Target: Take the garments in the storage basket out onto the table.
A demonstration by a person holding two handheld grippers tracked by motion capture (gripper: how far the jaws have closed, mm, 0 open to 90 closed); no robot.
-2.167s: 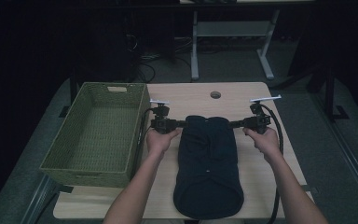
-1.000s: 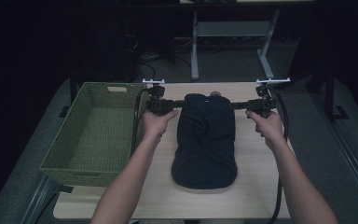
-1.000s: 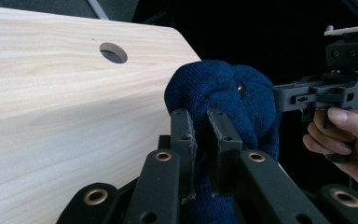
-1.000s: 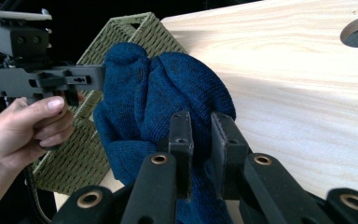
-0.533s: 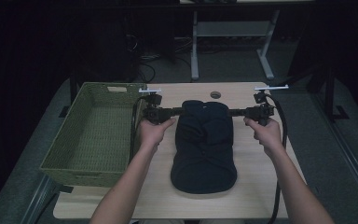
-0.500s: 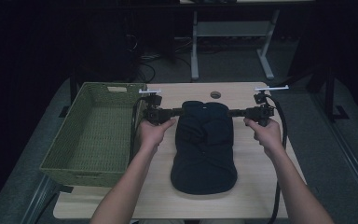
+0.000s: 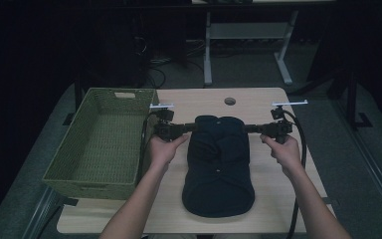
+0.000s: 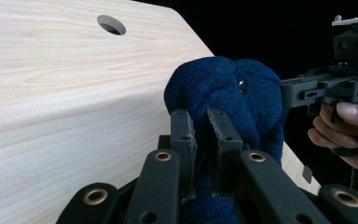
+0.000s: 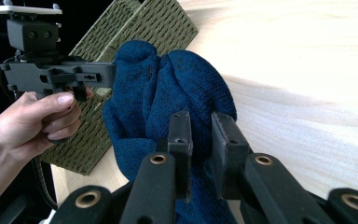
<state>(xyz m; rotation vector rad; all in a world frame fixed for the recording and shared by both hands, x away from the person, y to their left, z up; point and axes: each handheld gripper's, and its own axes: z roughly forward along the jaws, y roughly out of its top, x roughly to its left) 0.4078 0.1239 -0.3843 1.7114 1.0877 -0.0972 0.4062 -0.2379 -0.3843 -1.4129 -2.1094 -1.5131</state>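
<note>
Both grippers (image 7: 188, 128) (image 7: 251, 129) drew the sweater (image 7: 219, 167) nearer.

A dark blue knitted garment (image 7: 219, 167) lies lengthwise on the pale wooden surface (image 7: 278, 199), near end rounded and flat; its far edge is bunched and lifted at both corners (a small button shows there).

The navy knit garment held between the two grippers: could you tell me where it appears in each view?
High view: navy knit garment at table centre, right of the wicker basket.
Left gripper view: centre, pinched between the jaws.
Right gripper view: centre-left, pinched between the jaws.
Shared landmark: the table's round hole.
</note>
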